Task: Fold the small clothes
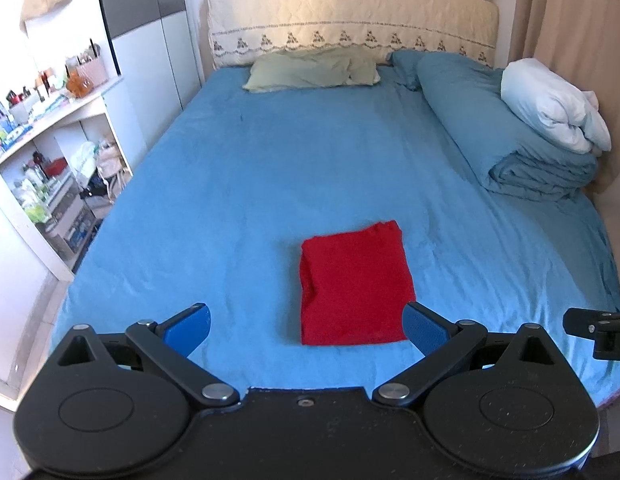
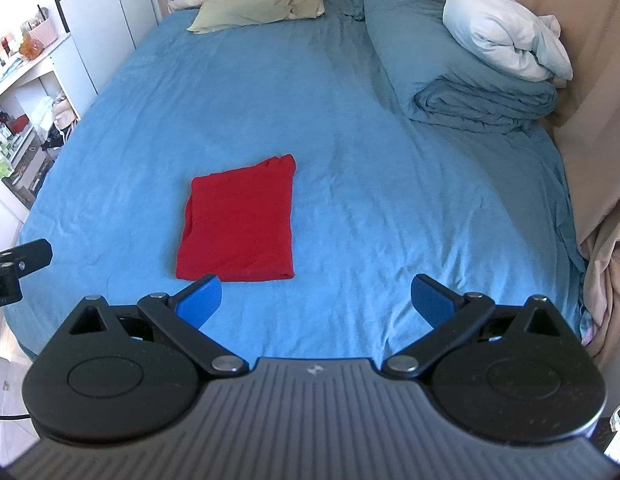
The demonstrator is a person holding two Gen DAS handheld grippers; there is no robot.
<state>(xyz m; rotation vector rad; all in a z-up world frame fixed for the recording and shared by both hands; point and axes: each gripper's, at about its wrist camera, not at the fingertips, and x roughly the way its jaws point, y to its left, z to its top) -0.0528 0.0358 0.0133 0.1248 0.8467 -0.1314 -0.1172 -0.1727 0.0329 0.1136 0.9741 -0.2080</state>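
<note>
A small red garment [image 1: 354, 284] lies folded into a flat rectangle on the blue bed sheet [image 1: 269, 168], near the foot of the bed. It also shows in the right wrist view [image 2: 239, 224]. My left gripper [image 1: 307, 326] is open and empty, held above the garment's near edge, its right pad over the garment's near right corner. My right gripper [image 2: 318, 300] is open and empty, to the right of the garment, its left pad at the near edge. Neither gripper touches the cloth.
A green pillow [image 1: 314, 68] lies at the headboard. A rolled blue duvet [image 1: 506, 136] with a white pillow [image 1: 550, 108] fills the bed's right side. White shelves with clutter [image 1: 49, 152] stand left of the bed. A beige curtain [image 2: 590, 80] hangs on the right.
</note>
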